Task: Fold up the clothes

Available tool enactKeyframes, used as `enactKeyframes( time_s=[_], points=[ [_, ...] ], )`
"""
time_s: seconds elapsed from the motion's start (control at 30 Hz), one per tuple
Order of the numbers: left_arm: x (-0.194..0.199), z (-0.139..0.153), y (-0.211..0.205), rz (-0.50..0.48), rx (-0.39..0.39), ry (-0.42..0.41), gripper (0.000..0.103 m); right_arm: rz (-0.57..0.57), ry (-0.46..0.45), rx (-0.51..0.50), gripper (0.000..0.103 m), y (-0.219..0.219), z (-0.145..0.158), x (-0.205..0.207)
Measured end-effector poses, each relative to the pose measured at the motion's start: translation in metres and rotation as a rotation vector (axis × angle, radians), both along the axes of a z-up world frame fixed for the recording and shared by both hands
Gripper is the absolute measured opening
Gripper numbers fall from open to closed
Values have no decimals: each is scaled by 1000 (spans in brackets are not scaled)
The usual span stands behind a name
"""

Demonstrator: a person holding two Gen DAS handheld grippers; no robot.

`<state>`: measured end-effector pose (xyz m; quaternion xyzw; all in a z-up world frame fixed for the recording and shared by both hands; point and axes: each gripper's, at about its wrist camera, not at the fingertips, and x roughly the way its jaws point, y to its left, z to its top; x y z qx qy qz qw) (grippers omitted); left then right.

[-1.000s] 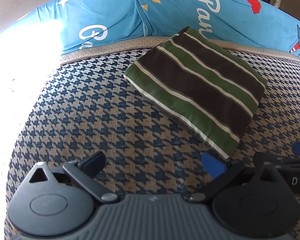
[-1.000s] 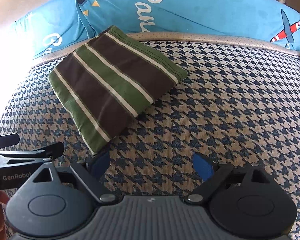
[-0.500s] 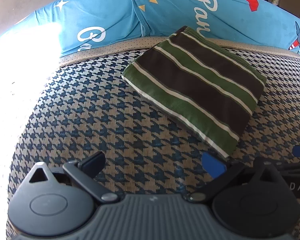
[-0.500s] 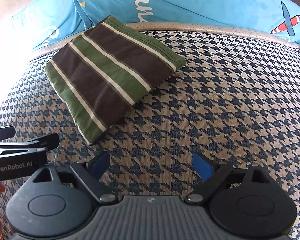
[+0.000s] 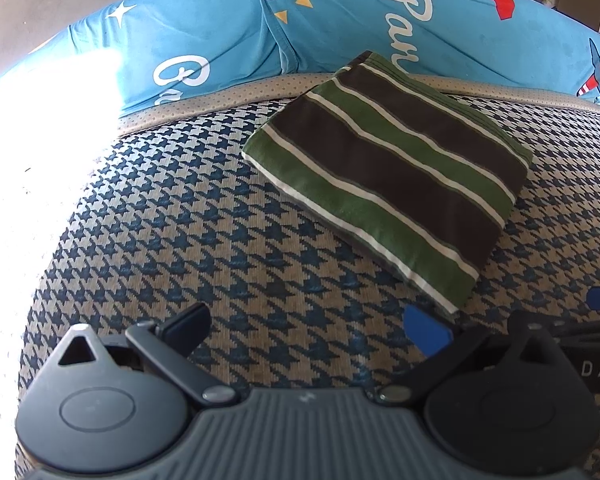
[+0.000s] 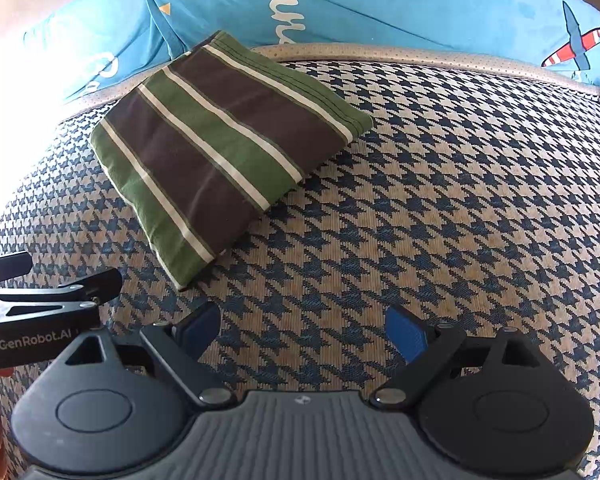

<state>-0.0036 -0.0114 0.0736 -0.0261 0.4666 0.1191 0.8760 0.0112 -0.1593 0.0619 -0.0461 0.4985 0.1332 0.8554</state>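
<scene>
A folded garment with green, brown and white stripes (image 5: 392, 172) lies flat on the houndstooth cushion (image 5: 220, 240), its far corner against the blue pillows. In the right wrist view the garment (image 6: 220, 152) lies ahead and to the left. My left gripper (image 5: 306, 328) is open and empty, low over the cushion, short of the garment's near corner. My right gripper (image 6: 302, 330) is open and empty, to the right of that corner. The left gripper's side shows at the left edge of the right wrist view (image 6: 48, 296).
Blue printed pillows (image 5: 228, 36) run along the back of the cushion. A beige dotted border (image 6: 420, 56) edges the cushion at the back. Strong glare washes out the left side (image 5: 28, 140). Bare houndstooth cushion spreads to the right of the garment (image 6: 460, 200).
Both grippers have drawn slightly back from the garment and stay open. The garment has not moved.
</scene>
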Motion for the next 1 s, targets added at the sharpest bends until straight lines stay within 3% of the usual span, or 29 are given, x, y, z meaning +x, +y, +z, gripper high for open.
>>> enactKeyframes(
  time_s=[1.0],
  points=[
    [-1,1,-1,-4,12,4,103,10,0,8,90,-1,0,1]
  ],
)
